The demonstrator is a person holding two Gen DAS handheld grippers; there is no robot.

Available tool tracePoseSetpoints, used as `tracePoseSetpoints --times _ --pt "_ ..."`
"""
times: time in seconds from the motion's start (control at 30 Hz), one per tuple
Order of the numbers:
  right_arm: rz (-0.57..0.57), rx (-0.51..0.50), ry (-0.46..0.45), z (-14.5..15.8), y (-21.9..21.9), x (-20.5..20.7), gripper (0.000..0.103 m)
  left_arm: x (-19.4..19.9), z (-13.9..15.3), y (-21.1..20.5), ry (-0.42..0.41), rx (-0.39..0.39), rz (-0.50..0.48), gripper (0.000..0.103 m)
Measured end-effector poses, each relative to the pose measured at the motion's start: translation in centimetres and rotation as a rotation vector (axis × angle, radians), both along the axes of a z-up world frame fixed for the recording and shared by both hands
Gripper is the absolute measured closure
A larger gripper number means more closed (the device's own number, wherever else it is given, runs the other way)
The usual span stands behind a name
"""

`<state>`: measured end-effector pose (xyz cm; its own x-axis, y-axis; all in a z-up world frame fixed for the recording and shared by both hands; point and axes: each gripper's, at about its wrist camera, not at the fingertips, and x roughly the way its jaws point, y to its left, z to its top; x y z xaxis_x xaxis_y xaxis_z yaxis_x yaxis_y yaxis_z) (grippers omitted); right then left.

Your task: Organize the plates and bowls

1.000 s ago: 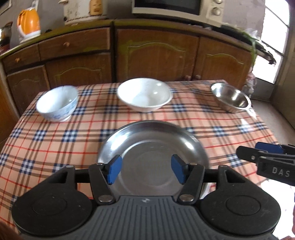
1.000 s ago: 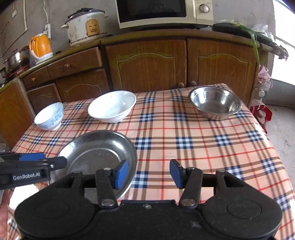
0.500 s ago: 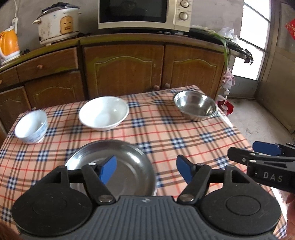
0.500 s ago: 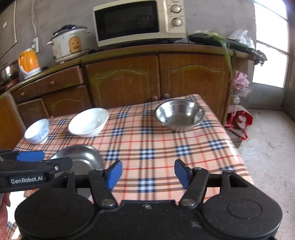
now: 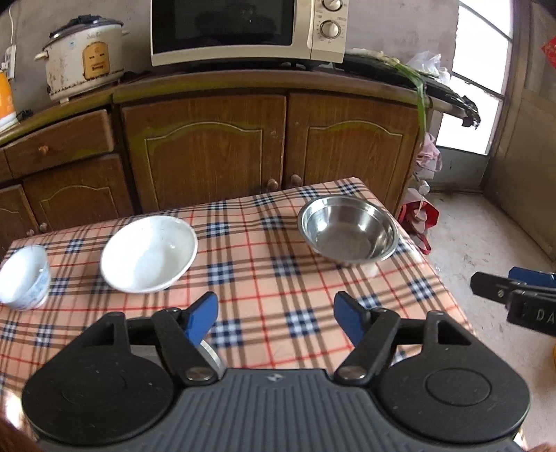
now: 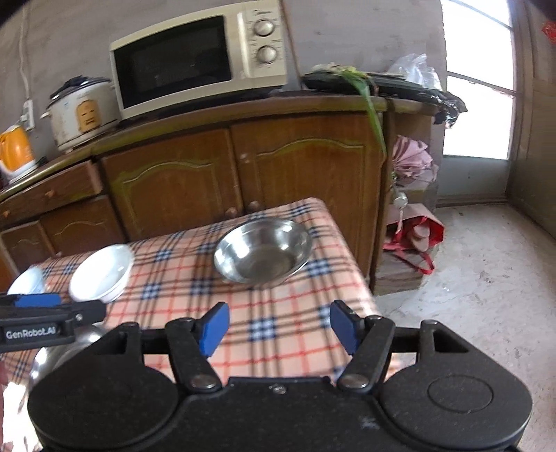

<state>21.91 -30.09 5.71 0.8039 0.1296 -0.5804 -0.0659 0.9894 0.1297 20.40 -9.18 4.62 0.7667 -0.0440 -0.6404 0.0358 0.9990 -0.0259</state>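
Both grippers, left (image 5: 276, 318) and right (image 6: 279, 327), gape empty. Right probably targets steel bowl (image 6: 263, 257): pinch near rim, lift level.

My left wrist camera looks forward and down over the table (image 5: 264, 278), facing the cabinets (image 5: 208, 149). My right wrist camera sits further right, angled past the table edge to the floor. Both share the steel bowl (image 5: 348, 227) (image 6: 263, 255), white bowl (image 5: 149, 253) (image 6: 101, 273) and microwave (image 5: 248, 29) (image 6: 199, 62).
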Motion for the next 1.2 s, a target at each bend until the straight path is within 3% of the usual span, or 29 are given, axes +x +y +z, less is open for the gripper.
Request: tracePoseSetpoints --times 0.3,0.63,0.73,0.97,1.13,1.2 --pt "0.011 0.003 0.036 -2.0 -1.9 8.4 0.026 7.1 -1.7 -1.9 0.005 0.018 0.008 0.026" --pt "-0.02 0.068 0.106 -6.8 -2.0 17.2 0.026 15.3 -5.5 -1.7 0.058 0.001 0.013 0.026" --pt "-0.039 0.111 0.144 -8.7 -2.0 19.1 0.026 17.1 -7.0 -1.6 0.085 0.006 0.009 0.026" --pt "-0.04 0.101 0.162 -11.8 -1.0 21.3 0.026 20.3 -9.4 -1.5 0.111 -0.02 0.003 0.029" --pt "-0.027 0.123 0.156 -12.6 -0.3 22.5 0.027 21.8 -9.9 -2.3 0.101 0.001 -0.022 0.049" --pt "-0.027 0.121 0.151 -12.7 0.1 22.9 0.041 22.2 -10.2 -2.5 0.097 0.004 -0.036 0.061"
